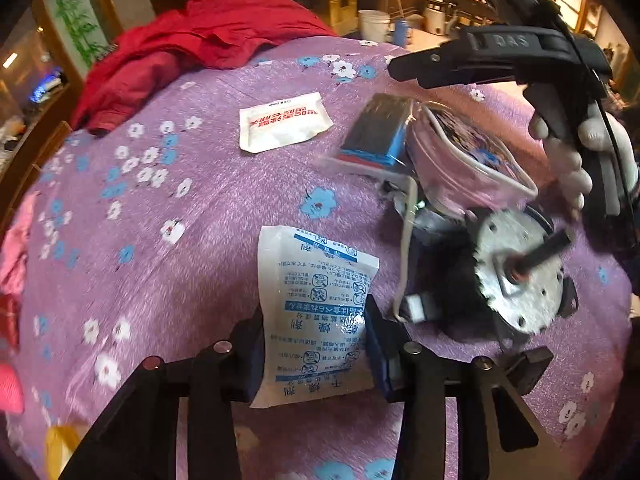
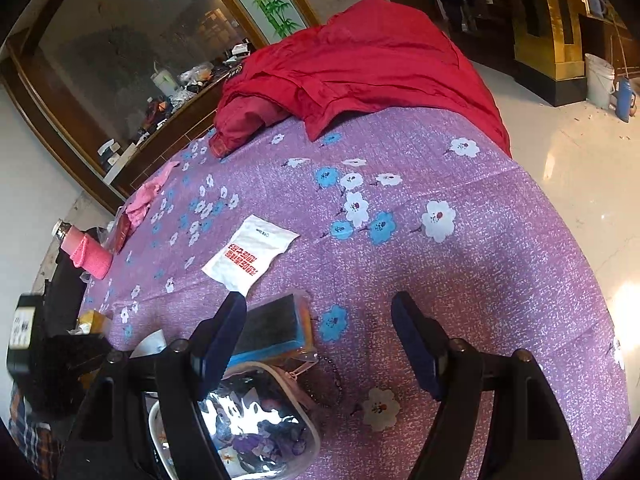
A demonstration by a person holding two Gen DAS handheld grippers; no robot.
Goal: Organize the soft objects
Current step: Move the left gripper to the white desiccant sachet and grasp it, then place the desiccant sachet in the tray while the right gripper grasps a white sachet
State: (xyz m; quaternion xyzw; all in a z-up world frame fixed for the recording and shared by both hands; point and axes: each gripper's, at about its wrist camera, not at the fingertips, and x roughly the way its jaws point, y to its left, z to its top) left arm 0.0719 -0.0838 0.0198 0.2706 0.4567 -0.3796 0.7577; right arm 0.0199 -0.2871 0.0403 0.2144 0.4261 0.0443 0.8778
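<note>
purple speckled cloth (image 2: 460, 280) with blue and white flower print covers the whole table, slightly creased, woven look. crumpled red jacket (image 2: 360, 68), smooth fabric, heaped at the far end. room behind: glossy pale floor (image 2: 568, 152), dark wood-framed glass panel (image 2: 132, 52), bamboo picture, white bucket (image 2: 599, 80). round toothed metal disc (image 1: 520, 276) with a dark shaft and black fuzzy stuff beside it sits right of centre in the left view. clear soft zip pouch (image 2: 256, 420), shiny and crinkled, white-edged, next to a flat black-and-blue packet in clear wrap (image 2: 276, 328). white soft sachet with blue print (image 1: 316, 316), pillow-shaped, lies on the cloth between the pads of the left hand-held gripper (image 1: 316, 356); both pads press its sides, jaws narrowed onto it. second flat white sachet with red print (image 2: 250, 254) lies mid-cloth, untouched. pink knitted items (image 2: 90, 254) at the table's edge. right hand-held gripper (image 2: 320, 344) stands wide open above the cloth, holding nothing; left finger overlaps the black packet in view, contact unclear. gloved hand (image 1: 576, 160) grips its handle.
</note>
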